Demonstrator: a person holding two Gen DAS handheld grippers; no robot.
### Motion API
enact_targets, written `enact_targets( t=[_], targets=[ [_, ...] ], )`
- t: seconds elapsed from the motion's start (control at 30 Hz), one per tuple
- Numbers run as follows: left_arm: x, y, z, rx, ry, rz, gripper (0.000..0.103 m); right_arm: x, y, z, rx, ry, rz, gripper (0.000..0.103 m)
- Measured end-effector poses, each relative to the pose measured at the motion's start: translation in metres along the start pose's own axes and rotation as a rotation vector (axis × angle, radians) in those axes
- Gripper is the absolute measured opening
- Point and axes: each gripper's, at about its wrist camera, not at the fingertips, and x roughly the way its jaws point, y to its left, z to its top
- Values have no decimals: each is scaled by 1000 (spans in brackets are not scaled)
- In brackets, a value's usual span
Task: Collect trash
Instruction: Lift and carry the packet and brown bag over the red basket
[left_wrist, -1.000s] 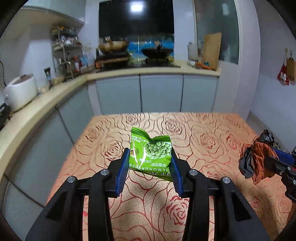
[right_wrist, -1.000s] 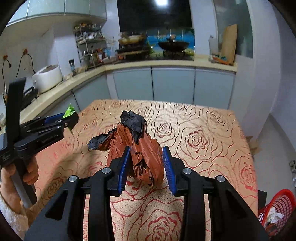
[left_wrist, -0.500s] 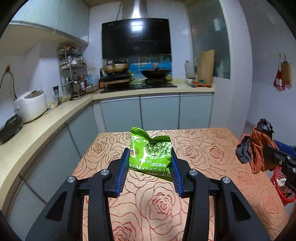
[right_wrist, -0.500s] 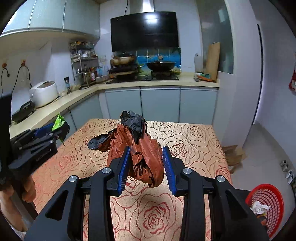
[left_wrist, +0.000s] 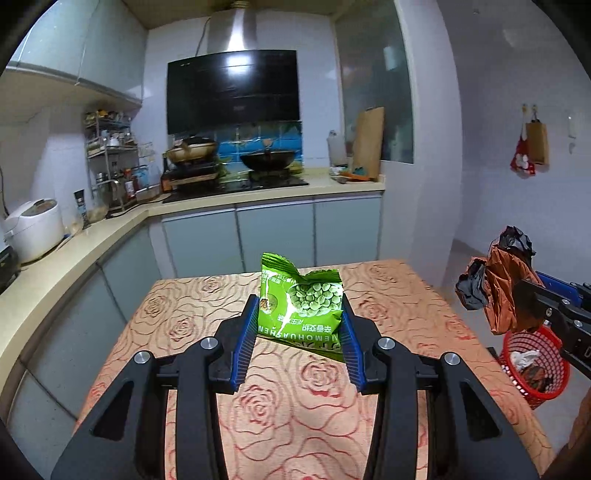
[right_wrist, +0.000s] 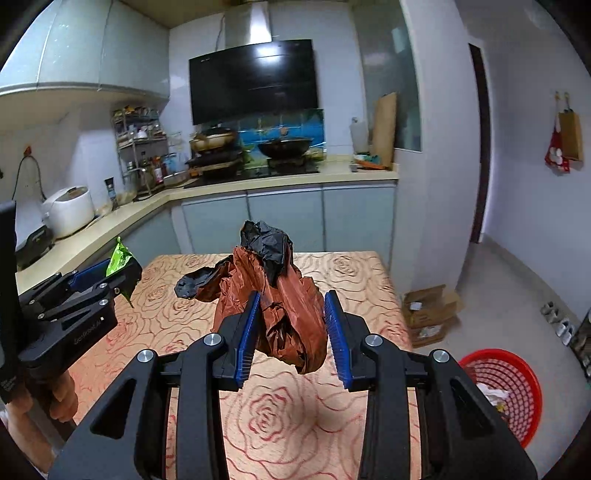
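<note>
Gripping a green pea snack packet (left_wrist: 301, 308), the left tongs (left_wrist: 300, 325) hang above the table (left_wrist: 295, 413); the right tongs (right_wrist: 291, 325) clamp crumpled brown-and-black plastic bags (right_wrist: 284, 306) near the red basket (right_wrist: 517, 398)

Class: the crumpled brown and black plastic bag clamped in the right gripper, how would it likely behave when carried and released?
The plastic bag looks floppy: loose folds droop past the right gripper. Probably light, since it hangs crumpled, not stretched. Released, it may drift or cling rather than drop straight.
</note>
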Motion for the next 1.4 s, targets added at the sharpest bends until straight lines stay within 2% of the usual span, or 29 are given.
enact_targets(
  t=[0.8, 1.07, 1.4],
  targets=[
    [7, -114, 2, 101, -7, -231, 40, -43, -91, -21, 128, -16, -231, 35],
    [14, -158, -2, 131, 10, -307, 40, -53, -126, -31, 171, -6, -306, 35],
    [36, -215, -12, 163, 73, -415, 40, -57, -173, -52, 238, 22, -389, 35]
  ],
)
